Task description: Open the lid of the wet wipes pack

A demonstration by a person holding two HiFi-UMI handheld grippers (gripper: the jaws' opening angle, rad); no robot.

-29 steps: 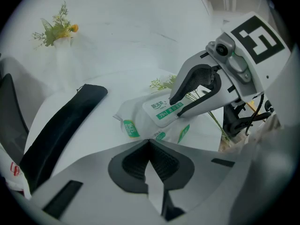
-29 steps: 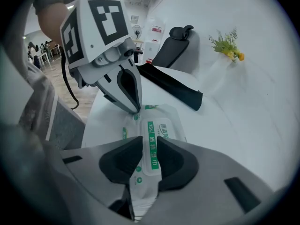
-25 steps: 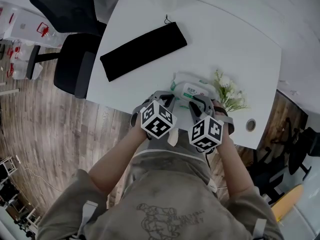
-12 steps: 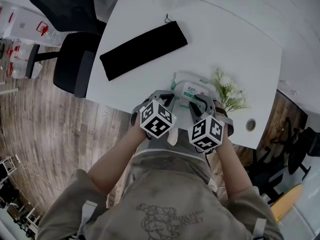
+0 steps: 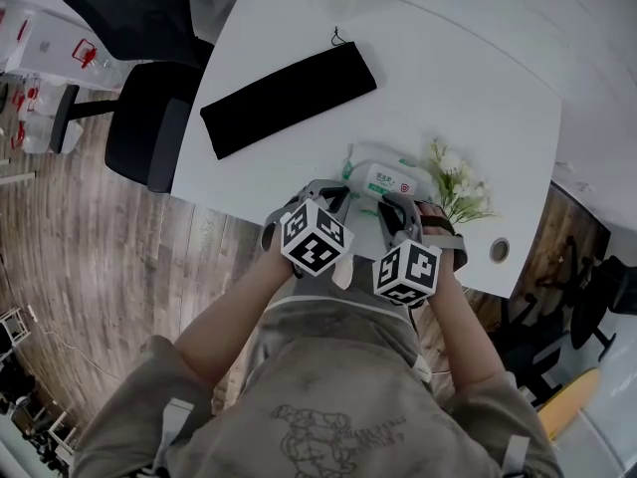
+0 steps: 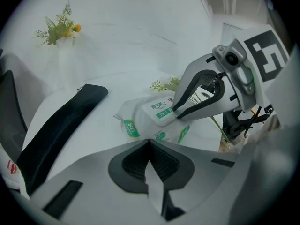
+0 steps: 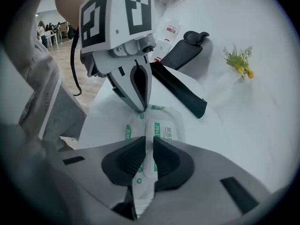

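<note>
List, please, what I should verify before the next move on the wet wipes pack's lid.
1. Left hand-held gripper anchors the wet wipes pack: ok, jaws together on its near edge.
2. Right hand-held gripper at the lid: ok, jaws closed on the pack at the lid's edge.
3. Grip takes the lid itself, not only film: cannot tell.
4. Lid raised: not ok, it lies flat.
5. Flowers clear of the lid's swing: cannot tell, they lie right beside the pack.
6. Black pouch out of the way: ok, well apart.
</note>
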